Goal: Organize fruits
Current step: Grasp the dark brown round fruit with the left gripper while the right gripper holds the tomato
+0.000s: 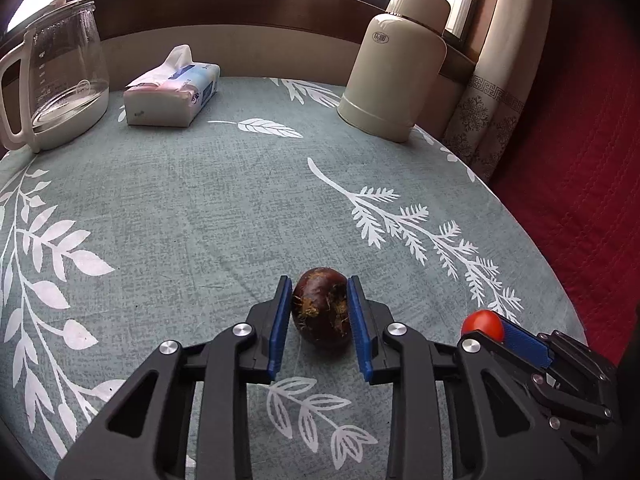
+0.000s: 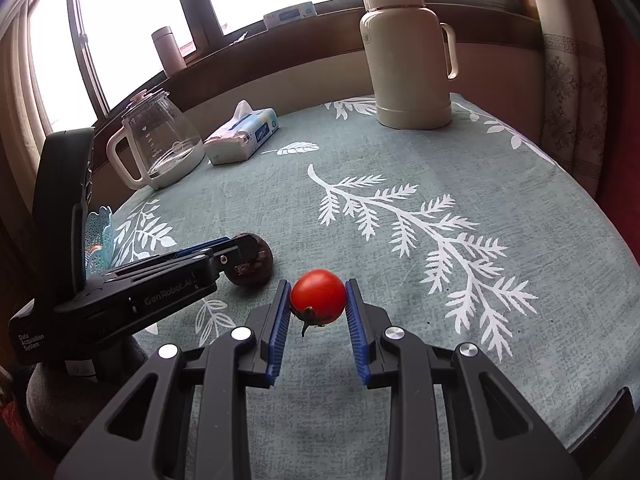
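1. Left gripper clamps the dark brown fruit, which sits on the leaf-print tablecloth.
2. Right gripper pinches the red tomato just beside it.
3. A blue basket peeks out at the far left.

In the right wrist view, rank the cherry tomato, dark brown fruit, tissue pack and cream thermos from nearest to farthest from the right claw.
1. Cherry tomato: between the pads of the right claw.
2. Dark brown fruit: just left, in the left claw.
3. Tissue pack: far left, beside the glass kettle.
4. Cream thermos: far edge, right of centre.
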The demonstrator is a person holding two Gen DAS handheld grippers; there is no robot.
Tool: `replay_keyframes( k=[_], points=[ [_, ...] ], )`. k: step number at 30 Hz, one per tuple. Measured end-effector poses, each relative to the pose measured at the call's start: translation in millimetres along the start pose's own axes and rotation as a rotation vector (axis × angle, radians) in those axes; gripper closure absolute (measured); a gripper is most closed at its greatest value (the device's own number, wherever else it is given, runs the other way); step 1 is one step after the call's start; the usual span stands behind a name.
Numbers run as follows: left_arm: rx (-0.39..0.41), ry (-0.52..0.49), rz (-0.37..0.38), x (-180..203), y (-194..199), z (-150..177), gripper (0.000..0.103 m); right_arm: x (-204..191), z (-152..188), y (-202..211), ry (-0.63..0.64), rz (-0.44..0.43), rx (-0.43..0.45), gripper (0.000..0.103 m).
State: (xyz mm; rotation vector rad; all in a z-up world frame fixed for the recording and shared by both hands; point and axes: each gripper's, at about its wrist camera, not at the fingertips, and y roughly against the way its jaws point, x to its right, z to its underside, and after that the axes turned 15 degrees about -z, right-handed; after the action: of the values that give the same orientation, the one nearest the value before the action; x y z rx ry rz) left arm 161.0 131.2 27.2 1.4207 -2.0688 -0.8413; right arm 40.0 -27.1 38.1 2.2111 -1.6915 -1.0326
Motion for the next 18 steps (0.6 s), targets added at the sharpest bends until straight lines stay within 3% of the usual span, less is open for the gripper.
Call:
replay_keyframes(
  k=[10, 18],
  points=[
    [0.071, 0.039, -0.054, -8, 19, 5, 0.084, 0, 0, 1, -0.001, -0.005, 0.006, 0.075],
    [0.056, 0.069, -0.043, -14, 19, 8, 0.085, 0, 0, 2, -0.001, -0.006, 0.011, 0.075]
  ],
)
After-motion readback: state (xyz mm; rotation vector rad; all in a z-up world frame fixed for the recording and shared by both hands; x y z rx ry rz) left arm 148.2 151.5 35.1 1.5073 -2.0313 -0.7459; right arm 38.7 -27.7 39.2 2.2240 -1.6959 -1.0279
